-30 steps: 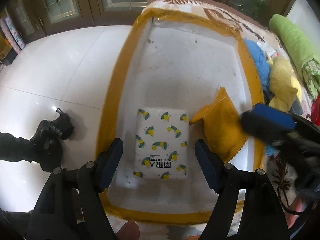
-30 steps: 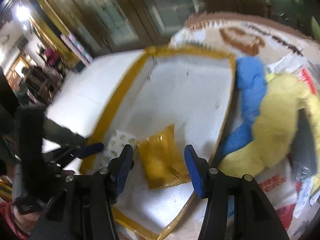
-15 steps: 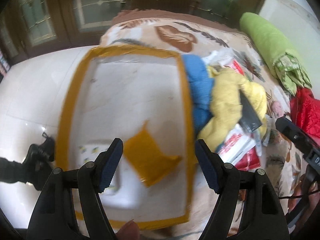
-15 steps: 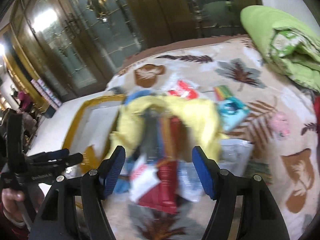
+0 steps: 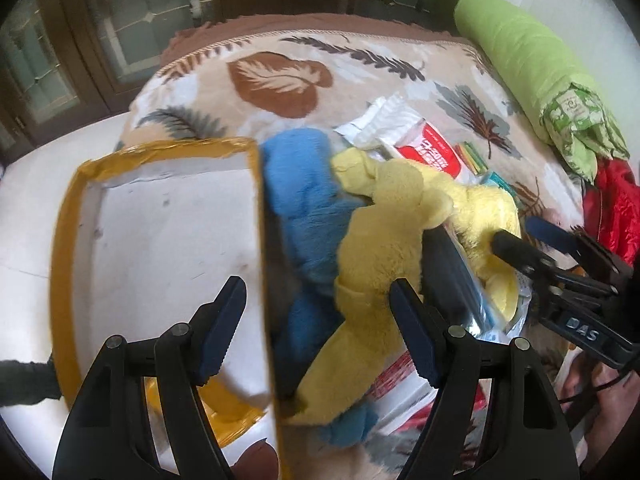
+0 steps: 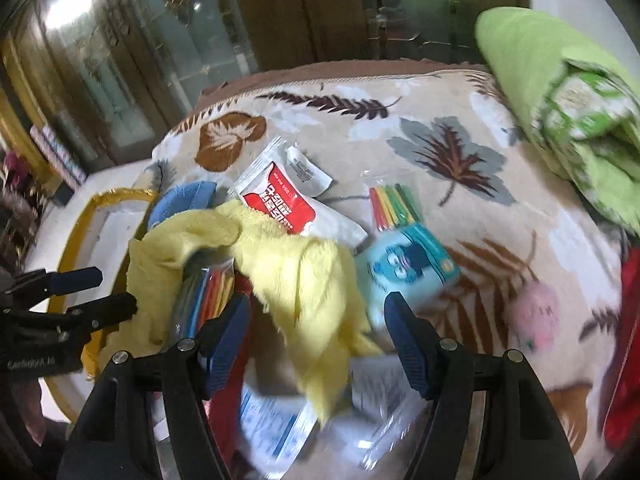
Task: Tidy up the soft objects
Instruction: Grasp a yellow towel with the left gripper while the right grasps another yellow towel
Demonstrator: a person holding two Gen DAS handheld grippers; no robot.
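Both hand-held grippers swung from tray to pile, jaws wide, empty; pink plush right view only.

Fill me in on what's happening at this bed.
A person is sorting soft things on a leaf-patterned blanket with a tool in each hand. Both the left tool and right tool are open and empty, poised over a pile of yellow plush, blue plush and packets. The yellow-rimmed white box beside the pile holds a yellow pouch.

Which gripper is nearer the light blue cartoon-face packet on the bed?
Right. The right gripper hovers open just short of the light blue cartoon-face packet; the left gripper sits beyond the yellow plush toy.
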